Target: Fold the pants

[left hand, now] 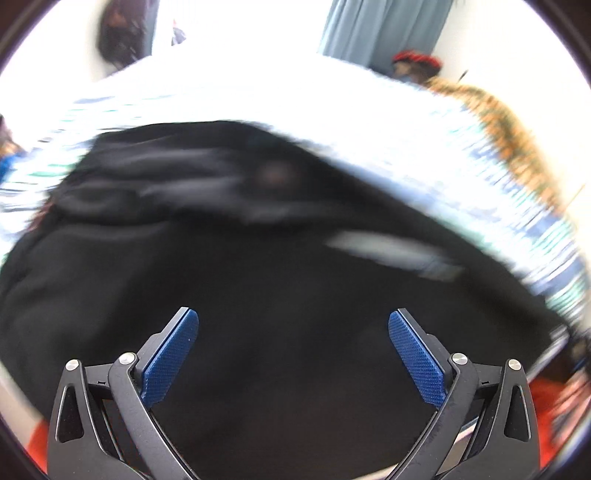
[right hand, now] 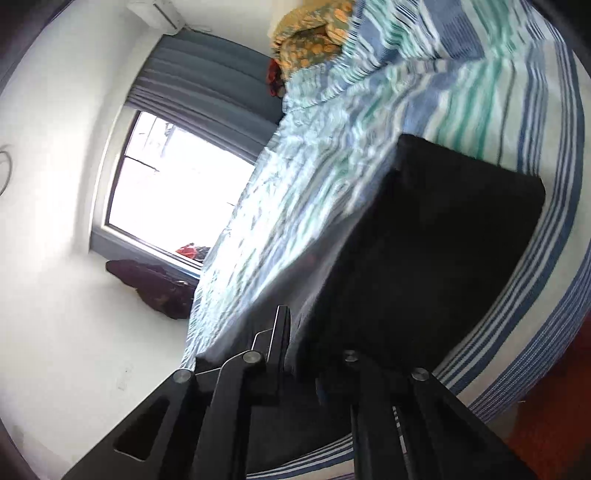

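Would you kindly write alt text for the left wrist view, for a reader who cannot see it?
The left gripper, blue pads spread wide, hangs open over black pants lying on a striped bedspread. The picture is blurred; a grey curtain hangs behind.

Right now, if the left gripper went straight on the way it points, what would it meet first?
Most likely the black pants: the open left gripper points down onto the dark cloth, with nothing visible between. Blur leaves the depth unclear.
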Tool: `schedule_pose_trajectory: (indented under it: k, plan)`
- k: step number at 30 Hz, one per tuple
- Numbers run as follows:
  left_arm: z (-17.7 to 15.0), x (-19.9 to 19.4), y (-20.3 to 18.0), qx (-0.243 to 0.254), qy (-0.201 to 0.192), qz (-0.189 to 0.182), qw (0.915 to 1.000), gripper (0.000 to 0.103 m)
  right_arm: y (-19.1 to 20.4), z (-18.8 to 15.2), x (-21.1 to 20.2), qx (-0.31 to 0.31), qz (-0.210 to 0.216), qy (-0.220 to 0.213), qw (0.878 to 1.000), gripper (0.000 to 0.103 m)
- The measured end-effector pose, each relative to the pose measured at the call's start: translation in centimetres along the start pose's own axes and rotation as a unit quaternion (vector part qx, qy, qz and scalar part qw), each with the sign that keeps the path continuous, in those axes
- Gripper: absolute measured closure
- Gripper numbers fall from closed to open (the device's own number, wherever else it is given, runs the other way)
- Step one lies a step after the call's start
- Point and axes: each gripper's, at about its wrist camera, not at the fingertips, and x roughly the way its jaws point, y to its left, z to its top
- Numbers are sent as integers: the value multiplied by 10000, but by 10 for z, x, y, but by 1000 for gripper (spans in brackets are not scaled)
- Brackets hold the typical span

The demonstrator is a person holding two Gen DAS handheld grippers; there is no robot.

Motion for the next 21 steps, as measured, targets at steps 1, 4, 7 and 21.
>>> schedule_pose_trajectory:
  k: [1, 4, 7, 21]
  plan:
    - [15, 6, -2, -129, 7, -238, 9996, 1, 3, 0, -3, -106, 110, 20, 9999, 92]
    - [60, 38, -1, -622, 187, -817, 9945, 1, 24, -1, -10, -500, 324, 148, 9981, 92]
    - [92, 72, 10, -1137, 356, -894, 9888, 1, 38, -9, -19, -785, 510, 270, 9952, 92]
    - [119, 87, 51, -2310, 599, -879, 9671, 97, 67, -5, -69, -1639, 430, 709, 9830, 92]
